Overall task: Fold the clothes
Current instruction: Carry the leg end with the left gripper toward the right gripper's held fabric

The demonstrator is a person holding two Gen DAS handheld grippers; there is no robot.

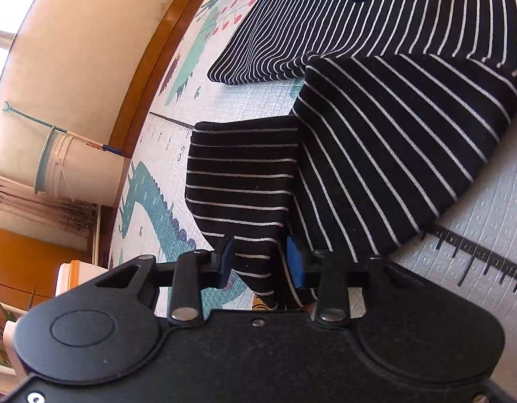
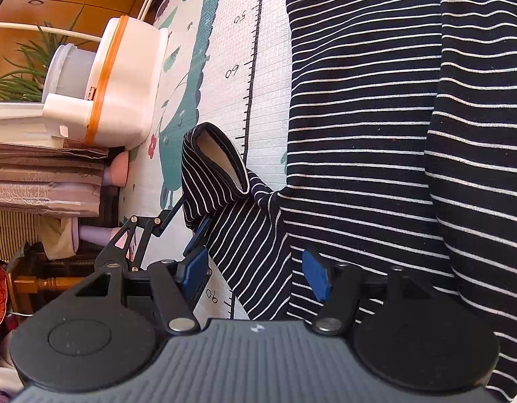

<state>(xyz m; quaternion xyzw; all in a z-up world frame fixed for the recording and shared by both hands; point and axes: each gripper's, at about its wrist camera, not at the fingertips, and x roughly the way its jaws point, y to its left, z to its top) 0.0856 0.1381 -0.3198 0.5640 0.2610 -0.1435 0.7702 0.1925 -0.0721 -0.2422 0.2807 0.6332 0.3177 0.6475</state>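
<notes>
A black shirt with thin white stripes lies spread on a printed play mat. One sleeve is lifted off the mat, and my left gripper is shut on a bunched part of it near the cuff. In the right wrist view the sleeve's cuff stands up with its pale inside showing, and the left gripper's blue finger pinches the cloth just below it. My right gripper is open, its blue pads wide apart over the shirt's body and the sleeve's base.
The mat carries a dinosaur picture and a ruler strip. A white container with an orange band, stacked folded cloths and a plant sit at the mat's edge. A pale bucket stands on the wooden floor beyond the mat.
</notes>
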